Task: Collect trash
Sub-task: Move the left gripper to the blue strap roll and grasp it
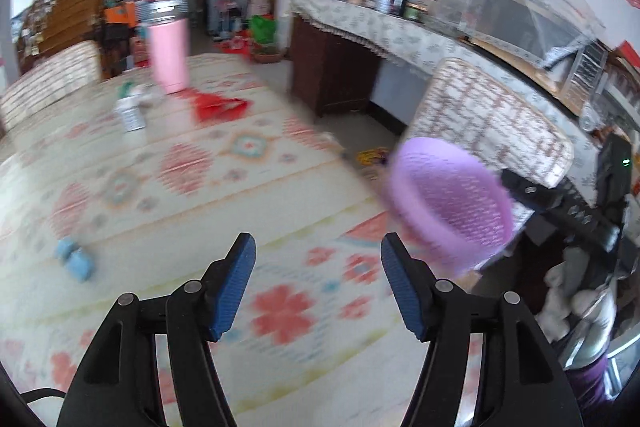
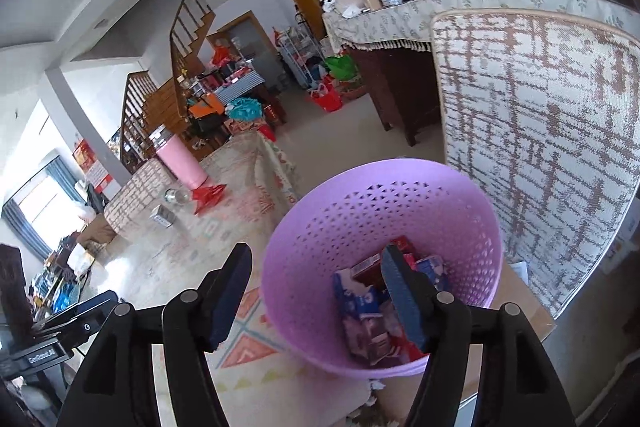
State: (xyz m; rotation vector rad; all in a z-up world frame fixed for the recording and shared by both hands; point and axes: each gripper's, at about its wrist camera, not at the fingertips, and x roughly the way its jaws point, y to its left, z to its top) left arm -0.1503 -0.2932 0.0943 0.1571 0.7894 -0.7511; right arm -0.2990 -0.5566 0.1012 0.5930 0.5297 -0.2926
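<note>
One purple basket (image 2: pixel 384 223) at the tabletop (image 1: pixel 168 211) edge, several crumpled wrappers (image 2: pixel 360 307) inside. Left tongs (image 1: pixel 318 287) parted wide, nothing between them, over bare cloth. Right tongs (image 2: pixel 316 291) wide too, empty, straddling the basket rim. One pink tumbler (image 1: pixel 170 53), one red scrap (image 1: pixel 218 105), one blue scrap (image 1: pixel 76 261) on the tabletop.

Left tool (image 1: pixel 318 285) jaws apart and empty, right tool (image 2: pixel 316 297) likewise

left: down over table (image 1: pixel 120 187) | right: close above basket (image 2: pixel 320 227) | shared: basket
</note>
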